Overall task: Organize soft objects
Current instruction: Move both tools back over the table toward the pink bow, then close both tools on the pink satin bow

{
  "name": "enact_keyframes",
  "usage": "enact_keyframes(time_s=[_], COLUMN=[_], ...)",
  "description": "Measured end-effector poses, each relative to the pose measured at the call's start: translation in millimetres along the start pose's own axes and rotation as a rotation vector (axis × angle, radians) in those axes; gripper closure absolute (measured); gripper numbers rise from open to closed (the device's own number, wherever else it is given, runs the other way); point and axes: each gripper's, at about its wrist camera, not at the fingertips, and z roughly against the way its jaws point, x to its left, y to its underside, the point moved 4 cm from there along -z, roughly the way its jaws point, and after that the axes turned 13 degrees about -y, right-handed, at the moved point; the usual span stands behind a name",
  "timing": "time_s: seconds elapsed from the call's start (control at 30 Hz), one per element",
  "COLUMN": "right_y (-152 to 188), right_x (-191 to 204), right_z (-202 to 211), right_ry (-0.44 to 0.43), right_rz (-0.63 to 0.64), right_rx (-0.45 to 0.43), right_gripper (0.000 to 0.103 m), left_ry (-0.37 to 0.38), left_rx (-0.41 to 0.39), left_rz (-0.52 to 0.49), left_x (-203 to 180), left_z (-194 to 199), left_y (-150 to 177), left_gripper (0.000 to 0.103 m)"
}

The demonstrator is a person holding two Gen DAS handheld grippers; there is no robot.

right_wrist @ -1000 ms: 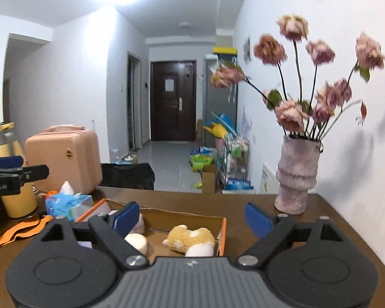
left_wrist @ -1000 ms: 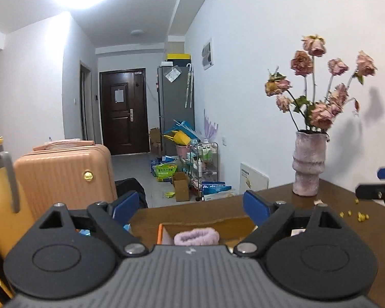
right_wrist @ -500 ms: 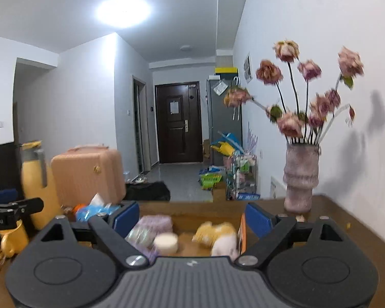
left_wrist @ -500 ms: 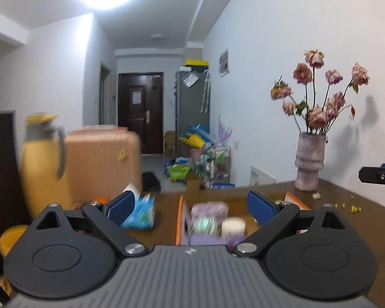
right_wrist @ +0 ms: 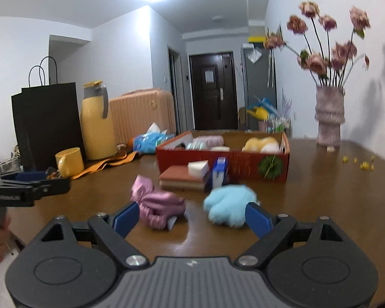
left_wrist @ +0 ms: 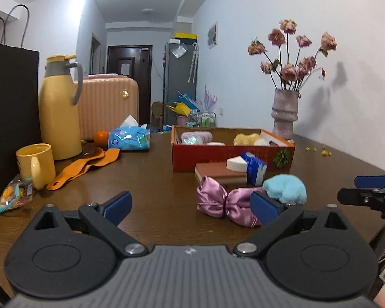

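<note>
A red cardboard box (left_wrist: 218, 155) (right_wrist: 243, 165) stands mid-table and holds a pink fuzzy item (left_wrist: 196, 136), a yellow plush (left_wrist: 246, 138) (right_wrist: 261, 143) and white pieces. In front of it lie a pink satin scrunchie (left_wrist: 223, 202) (right_wrist: 157, 202), a light blue plush paw (left_wrist: 286, 188) (right_wrist: 229, 202), a white sponge (left_wrist: 236, 164) on a brown book (left_wrist: 218, 173), and a blue tissue pack (left_wrist: 255, 168). My left gripper (left_wrist: 190, 205) is open and empty, just short of the scrunchie. My right gripper (right_wrist: 192, 218) is open and empty, just short of the scrunchie and the paw.
At the left stand a black paper bag (left_wrist: 10, 118), a yellow thermos (left_wrist: 57, 107), a yellow mug (left_wrist: 36, 164), an orange strap (left_wrist: 84, 164), a snack bag (left_wrist: 12, 196) and a blue tissue packet (left_wrist: 129, 138). A vase of dried roses (left_wrist: 285, 113) stands far right.
Both grippers have pulled back from over the box toward the near table edge and dropped lower. The scrunchie, paw, book and tissue pack have come into view.
</note>
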Motion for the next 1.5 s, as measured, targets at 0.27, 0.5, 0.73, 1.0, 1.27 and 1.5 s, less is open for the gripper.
enact_keyframes(time_s=[0.27,0.5,0.73,1.0,1.27,1.5], right_y=[6,3,3,-29,-11,4], right_x=[14,15,-8,-31,-12,-23], right_z=[-38,-103,-137,-123,-137,-122], right_ry=[-0.063,-0.083,0.010,-0.037,-0.068,-0.070], right_rz=[0.006,0.004,-0.002,-0.169,-0.107,-0.151], right_rx=[0.081,0.193,0.241,0.101,0.174,0.171], right_gripper=[0.016,0.040,0.053,0.052,0.075,0.085], left_ry=[0.004,0.086,0.124,0.065,0.126,0.193], left_rx=[0.087,0.192,0.275,0.225,0.292,0.180], left_rz=[0.065,0.126,0.167,0.076,0.039,0.094], left_x=[-8,-23,-23,-41,-49,-42], left_z=[-54,-128,-145,-101,-89,-75], left_y=[-8,-21,-1,18,35,13], left_gripper=[0.027,0.038,0.074,0.085,0.084,0.046])
